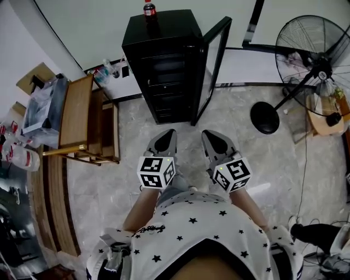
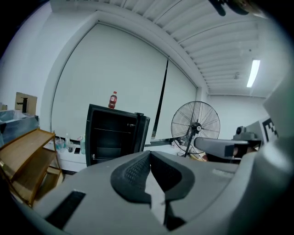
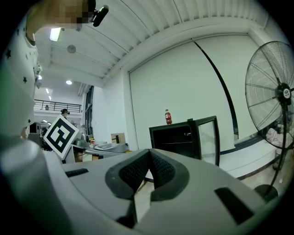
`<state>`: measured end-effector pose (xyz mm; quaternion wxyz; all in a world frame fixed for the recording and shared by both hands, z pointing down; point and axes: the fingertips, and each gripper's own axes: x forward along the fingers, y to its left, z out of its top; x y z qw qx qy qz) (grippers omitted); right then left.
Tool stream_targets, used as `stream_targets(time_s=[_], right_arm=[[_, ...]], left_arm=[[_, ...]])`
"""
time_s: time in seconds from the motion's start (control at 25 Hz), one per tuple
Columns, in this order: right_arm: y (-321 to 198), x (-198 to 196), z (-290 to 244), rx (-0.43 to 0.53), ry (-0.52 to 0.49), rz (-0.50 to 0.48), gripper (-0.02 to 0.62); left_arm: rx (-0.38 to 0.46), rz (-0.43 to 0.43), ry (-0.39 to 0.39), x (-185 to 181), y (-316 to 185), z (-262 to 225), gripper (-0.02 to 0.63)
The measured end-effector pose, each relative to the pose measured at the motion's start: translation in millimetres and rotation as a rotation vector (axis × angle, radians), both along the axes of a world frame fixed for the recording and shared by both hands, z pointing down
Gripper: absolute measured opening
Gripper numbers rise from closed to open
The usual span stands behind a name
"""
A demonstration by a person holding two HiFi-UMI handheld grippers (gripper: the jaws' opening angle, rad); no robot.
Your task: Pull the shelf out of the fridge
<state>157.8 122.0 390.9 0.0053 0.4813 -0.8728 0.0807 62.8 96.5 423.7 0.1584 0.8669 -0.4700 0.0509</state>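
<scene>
A black mini fridge (image 1: 164, 65) stands on the floor against the far wall, its glass door (image 1: 214, 65) swung open to the right. Thin wire shelves (image 2: 110, 131) cross its dark inside; they also show faintly in the right gripper view (image 3: 177, 143). My left gripper (image 1: 166, 135) and right gripper (image 1: 211, 136) hover side by side in front of my body, well short of the fridge and pointing towards it. Both are shut with their tips together and hold nothing, as the left gripper (image 2: 150, 153) and right gripper (image 3: 149, 153) show in their own views.
A red-capped bottle (image 1: 149, 8) stands on top of the fridge. A wooden rack (image 1: 82, 123) sits to the left of it, with a cluttered bench further left. A large standing fan (image 1: 314, 54) with a round base (image 1: 265, 117) is to the right.
</scene>
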Motion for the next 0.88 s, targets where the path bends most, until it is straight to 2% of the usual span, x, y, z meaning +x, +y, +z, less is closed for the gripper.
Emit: stream_targets(time_s=[0.44,0.88], right_arm=[[-27,-12,9,-0.032,-0.029,-0.010,-0.008],[-92,-41,15,-0.047,-0.019,-0.039,-0.008]], left_arm=[[-0.010,-0.013,0.009,-7,-26,4,0.012],[-0.025,-0.044,0.022,-39,-84,13,0.012]])
